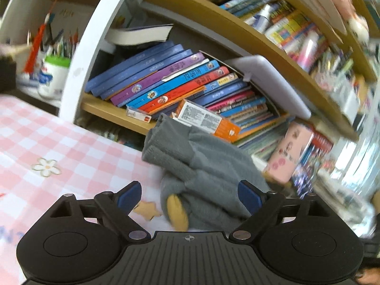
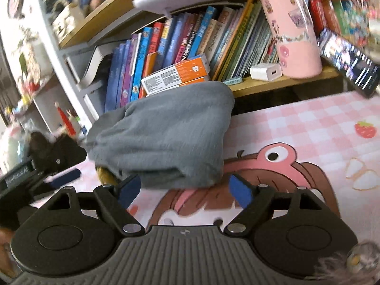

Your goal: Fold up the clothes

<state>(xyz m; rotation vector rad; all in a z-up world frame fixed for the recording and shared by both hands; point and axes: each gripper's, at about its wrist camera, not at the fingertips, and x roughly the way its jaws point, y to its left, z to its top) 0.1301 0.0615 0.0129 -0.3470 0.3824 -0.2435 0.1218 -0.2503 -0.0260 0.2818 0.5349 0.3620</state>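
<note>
— Where is the grey garment point(image 2: 163, 133) right now?

— It sits as a folded bundle on the desk point(image 2: 296, 128), on the pink checked cloth, at the edge nearest the bookshelf point(image 2: 273, 84). Its back rests up against the orange and white box point(image 2: 175, 73) that stands in front of the leaning books point(image 2: 190, 33). In the left wrist view a ribbed cuff point(image 1: 163, 140) lies on top of the bundle and a bit of yellow fabric point(image 1: 177, 211) shows at its lower front.

— And the left hand-held gripper point(image 1: 190, 197)?

— Released. Its blue pads point(image 1: 129, 197) stand wide apart on either side of the garment's near end, and neither one presses on the cloth.

— The right hand-held gripper point(image 2: 184, 190)?

— Also released, jaws spread wide. The garment lies just beyond the fingertips, and the blue pads point(image 2: 239, 190) sit to either side of its near edge without touching it. The left gripper's black body shows to the left of the garment in this view.

— Anything else near the garment?

— To the right of it on the bookshelf stand a white charger point(image 2: 266, 71) and a pink cup point(image 2: 292, 30) with stickers. A cartoon print point(image 2: 273, 163) on the cloth lies just right of and in front of the bundle, and a strawberry print point(image 2: 365, 129) is farther right. Both views are blurred at the edges.
</note>
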